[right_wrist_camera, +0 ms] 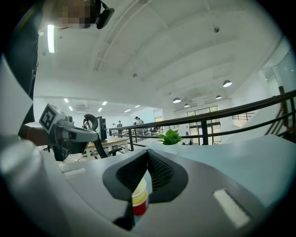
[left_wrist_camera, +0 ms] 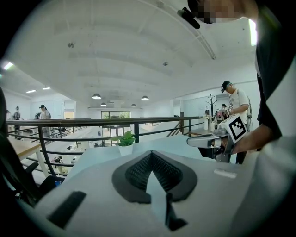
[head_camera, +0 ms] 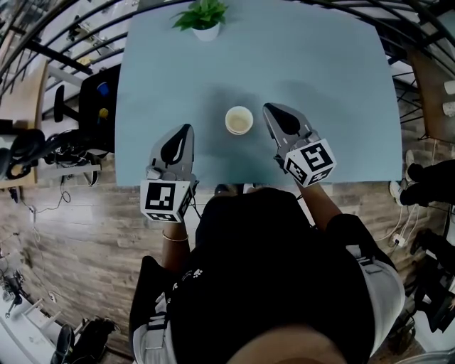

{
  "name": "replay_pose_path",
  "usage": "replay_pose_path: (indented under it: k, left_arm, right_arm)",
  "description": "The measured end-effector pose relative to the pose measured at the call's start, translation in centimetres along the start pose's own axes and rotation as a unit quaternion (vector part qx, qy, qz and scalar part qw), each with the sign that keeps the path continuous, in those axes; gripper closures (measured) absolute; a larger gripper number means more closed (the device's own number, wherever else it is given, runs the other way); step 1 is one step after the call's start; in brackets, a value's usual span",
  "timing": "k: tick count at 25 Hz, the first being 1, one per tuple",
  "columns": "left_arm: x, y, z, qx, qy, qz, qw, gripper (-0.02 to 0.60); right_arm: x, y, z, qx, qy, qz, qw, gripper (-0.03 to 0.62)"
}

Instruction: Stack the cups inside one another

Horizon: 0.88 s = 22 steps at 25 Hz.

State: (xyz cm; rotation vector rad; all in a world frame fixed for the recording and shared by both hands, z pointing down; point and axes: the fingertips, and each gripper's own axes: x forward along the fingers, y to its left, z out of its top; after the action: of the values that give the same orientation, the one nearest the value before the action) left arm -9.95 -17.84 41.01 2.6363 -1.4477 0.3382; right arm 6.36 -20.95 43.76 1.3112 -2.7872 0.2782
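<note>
Plainly, the main risk now is a knock. The cup stands upright on the table between the two grippers, with the right gripper just beside it and the left gripper a little further off. It looks light, so a careless sideways sweep of either tool could tip it or push it across the table. Both tools have their jaws pressed together with nothing between them. The right gripper view shows the cup only through the slit below its jaws, not pinched by them. A second risk is an uneven fit: that view shows a pale rim above a yellow and a red band, which I take to be cups already nested. If one sits crooked, a nudge could pop it loose. Counted: one standing cup or stack, whose number of nested cups I cannot tell, two grippers, one table and one potted plant at the far edge.
</note>
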Motion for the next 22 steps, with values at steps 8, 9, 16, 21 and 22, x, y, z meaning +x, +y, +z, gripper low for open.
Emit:
replay_pose_path:
  k: [8,9,16,21,22]
  left_arm:
    - [0.13,-0.07,-0.12,-0.003,-0.001,0.003,1.0,0.591]
    - [0.15,-0.06,-0.19,-0.004,-0.001,0.003,1.0,0.591]
    - [0.17,-0.01,-0.13,-0.004,-0.001,0.003,1.0,0.591]
    - [0.17,-0.09,-0.18,-0.004,0.0,0.003,1.0,0.591]
    - [0.14,-0.07,-0.2,-0.004,0.0,0.003,1.0,0.591]
  right_arm:
    - [-0.26,-0.05,0.51,-0.004,-0.012,0.0,1.0,0.589]
    - [-0.23,0.0,0.48,-0.005,-0.012,0.002,1.0,0.589]
    - [-0.14,0.23,0.33,-0.009,-0.003,0.006,1.0,0.589]
    - [-0.19,0.15,0.2,-0.004,-0.003,0.005,1.0,0.589]
    - [-0.18,0.18,0.17,-0.004,-0.003,0.005,1.0,0.588]
